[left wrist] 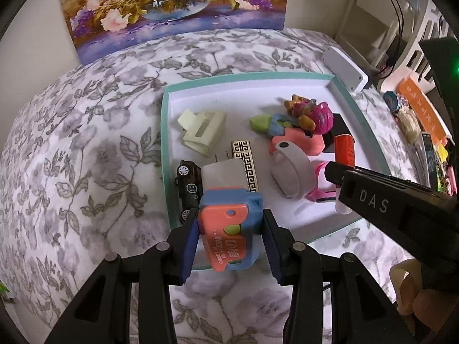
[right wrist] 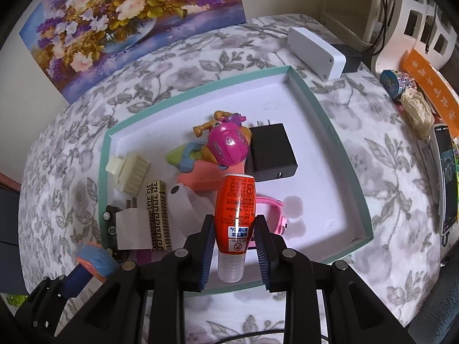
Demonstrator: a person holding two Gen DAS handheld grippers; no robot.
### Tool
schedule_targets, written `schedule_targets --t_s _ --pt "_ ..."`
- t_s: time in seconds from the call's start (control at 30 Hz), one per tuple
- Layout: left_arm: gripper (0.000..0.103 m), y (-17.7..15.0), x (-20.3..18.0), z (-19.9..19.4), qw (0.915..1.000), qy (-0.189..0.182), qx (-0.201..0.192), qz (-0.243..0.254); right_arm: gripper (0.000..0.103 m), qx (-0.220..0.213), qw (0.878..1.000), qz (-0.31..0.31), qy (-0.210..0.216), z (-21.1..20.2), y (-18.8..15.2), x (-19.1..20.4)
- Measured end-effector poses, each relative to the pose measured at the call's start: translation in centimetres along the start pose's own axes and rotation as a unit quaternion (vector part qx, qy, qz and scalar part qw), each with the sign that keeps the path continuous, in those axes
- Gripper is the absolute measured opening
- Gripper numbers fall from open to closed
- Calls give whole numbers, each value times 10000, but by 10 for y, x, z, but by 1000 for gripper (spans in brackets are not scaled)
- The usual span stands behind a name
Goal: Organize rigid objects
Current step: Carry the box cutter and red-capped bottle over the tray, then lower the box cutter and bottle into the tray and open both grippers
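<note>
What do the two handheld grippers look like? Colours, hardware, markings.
Both match: the left gripper and the right gripper have black angular plastic linkages with round silver pins at the joints, and fingers lined with ribbed dark blue pads. In the left wrist view the right gripper's black side carries the white letters "DAS". A thin black cable runs under the right gripper. No sleeve shows.

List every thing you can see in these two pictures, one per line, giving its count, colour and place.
tray: 1, teal rim, white floor, on floral cloth
carrot knife toy: 1, orange-blue, in left gripper
orange tube: 1, in right gripper
second carrot toy: 1, pink-blue-green, tray middle
pup figure: 1, pink helmet, atop it
black charger: 1, beside figure
white charger: 1, tray left
patterned box: 1, gold-black, beside it
toy car: 1, black, left wall
cream clip: 1, tray left
painting: 1, floral, rear
left gripper: 1, black
right gripper: 1, black
</note>
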State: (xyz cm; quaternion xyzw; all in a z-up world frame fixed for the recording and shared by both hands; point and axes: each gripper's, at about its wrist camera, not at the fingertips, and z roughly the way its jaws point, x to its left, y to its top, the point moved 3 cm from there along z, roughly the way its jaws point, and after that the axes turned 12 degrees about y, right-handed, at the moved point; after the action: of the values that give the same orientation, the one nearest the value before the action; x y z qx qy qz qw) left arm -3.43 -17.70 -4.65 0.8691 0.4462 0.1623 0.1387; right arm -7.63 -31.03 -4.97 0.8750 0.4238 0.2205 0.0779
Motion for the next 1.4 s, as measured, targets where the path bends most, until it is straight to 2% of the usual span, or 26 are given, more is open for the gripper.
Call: schedule_targets --t_s 0.23,0.63,0.9,1.1,1.2,1.23,1.4 --pt "44 -4 -1 12 9998 122 141 52 29 247 9997 -63 6 13 -5 1" --pt "44 -4 0 19 9996 180 171 101 29 303 9995 -66 -35 15 -6 2" --pt "45 -5 0 20 9997 101 200 95 30 288 9996 -59 -38 15 -5 3" --pt "51 -8 4 17 9998 1 204 15 32 305 9994 -126 -61 15 -6 3" --pt "52 -11 11 14 9998 -29 199 -72 47 278 9994 -160 -123 14 -7 4" --pt "52 -12 13 14 9997 -35 203 -104 56 262 9994 -168 -149 14 -7 5" --pt "53 -14 31 13 9990 14 223 -394 60 190 9993 -256 -174 11 -12 8"
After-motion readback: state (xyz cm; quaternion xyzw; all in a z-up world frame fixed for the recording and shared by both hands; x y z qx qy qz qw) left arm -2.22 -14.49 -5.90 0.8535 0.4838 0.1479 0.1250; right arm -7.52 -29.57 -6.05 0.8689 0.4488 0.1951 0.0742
